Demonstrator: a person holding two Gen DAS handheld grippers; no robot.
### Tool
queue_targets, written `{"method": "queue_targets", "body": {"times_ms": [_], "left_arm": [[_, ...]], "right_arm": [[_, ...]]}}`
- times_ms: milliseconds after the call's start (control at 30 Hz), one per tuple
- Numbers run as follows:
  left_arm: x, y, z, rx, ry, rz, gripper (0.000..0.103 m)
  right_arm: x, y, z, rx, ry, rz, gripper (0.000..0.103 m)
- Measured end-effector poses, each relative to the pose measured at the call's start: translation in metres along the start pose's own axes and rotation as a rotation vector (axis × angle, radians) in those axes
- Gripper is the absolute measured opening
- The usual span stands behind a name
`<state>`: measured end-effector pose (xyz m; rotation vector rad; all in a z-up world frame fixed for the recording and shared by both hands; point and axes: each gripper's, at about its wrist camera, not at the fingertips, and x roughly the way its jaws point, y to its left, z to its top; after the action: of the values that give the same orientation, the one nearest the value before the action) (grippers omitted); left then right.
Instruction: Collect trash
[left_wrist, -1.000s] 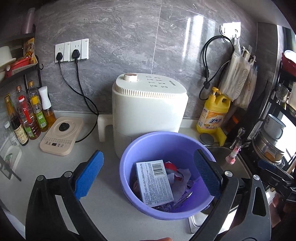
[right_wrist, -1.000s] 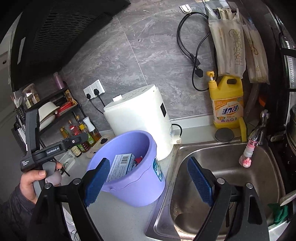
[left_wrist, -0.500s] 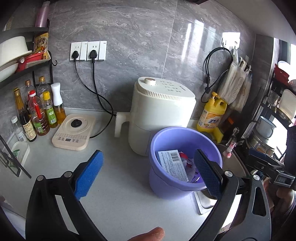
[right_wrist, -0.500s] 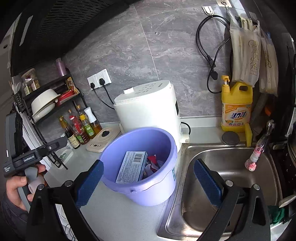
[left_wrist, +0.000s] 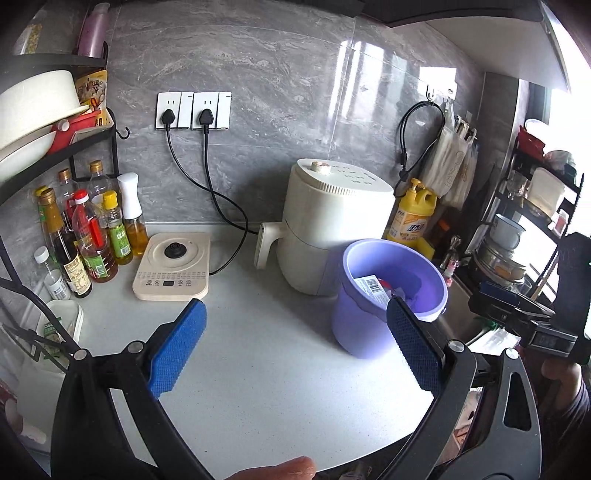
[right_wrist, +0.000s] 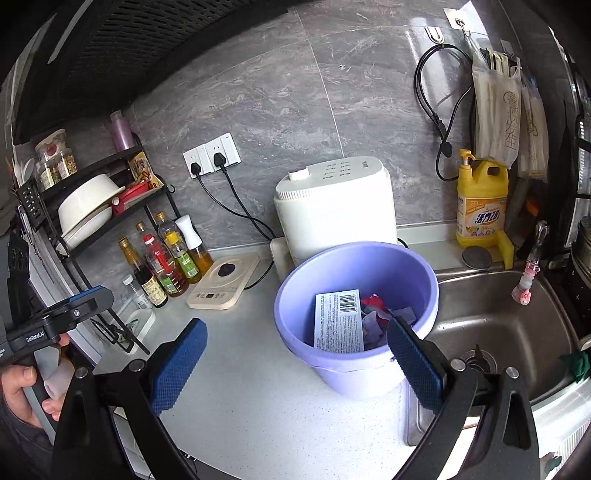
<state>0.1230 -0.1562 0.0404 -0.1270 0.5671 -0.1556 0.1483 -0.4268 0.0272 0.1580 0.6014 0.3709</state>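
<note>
A purple bucket (left_wrist: 364, 332) stands on the grey counter next to the sink; it also shows in the right wrist view (right_wrist: 306, 306). Inside it lie a white box with a barcode (right_wrist: 338, 321) and crumpled red and white wrappers (right_wrist: 376, 314). My left gripper (left_wrist: 295, 350) is open and empty, held back above the counter left of the bucket. My right gripper (right_wrist: 295, 365) is open and empty, in front of the bucket and above the counter.
A white air fryer (left_wrist: 332, 221) stands behind the bucket. An induction plate (left_wrist: 173, 266) and several oil bottles (left_wrist: 92, 236) are at the left. The steel sink (right_wrist: 509, 325) and a yellow detergent bottle (right_wrist: 480, 206) are at the right. A rack of dishes (right_wrist: 92, 210) stands at the left.
Both grippers have pulled back and up from the bucket, which now looks smaller and farther away. The left view has swung left, with more counter in front.
</note>
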Motion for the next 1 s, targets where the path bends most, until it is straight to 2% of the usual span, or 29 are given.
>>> {"method": "queue_targets", "body": {"times_ms": [200, 467, 733, 933, 1000], "left_arm": [[-0.028, 0.025, -0.005, 0.004, -0.024, -0.009, 0.097], [-0.050, 0.049, -0.011, -0.016, -0.039, -0.004, 0.097], [-0.061, 0.062, -0.011, -0.014, -0.046, -0.001, 0.097], [-0.064, 0.057, -0.009, -0.025, -0.068, 0.013, 0.097], [-0.062, 0.056, -0.006, -0.047, -0.053, 0.026, 0.097]], "right_arm": [[-0.009, 0.040, -0.015, -0.008, -0.010, -0.016, 0.096], [-0.019, 0.071, -0.032, -0.014, -0.004, -0.030, 0.096], [-0.026, 0.087, -0.034, -0.019, -0.008, -0.053, 0.096], [-0.024, 0.085, -0.033, -0.049, 0.007, -0.043, 0.096], [-0.020, 0.082, -0.029, -0.052, 0.009, -0.037, 0.096]]}}
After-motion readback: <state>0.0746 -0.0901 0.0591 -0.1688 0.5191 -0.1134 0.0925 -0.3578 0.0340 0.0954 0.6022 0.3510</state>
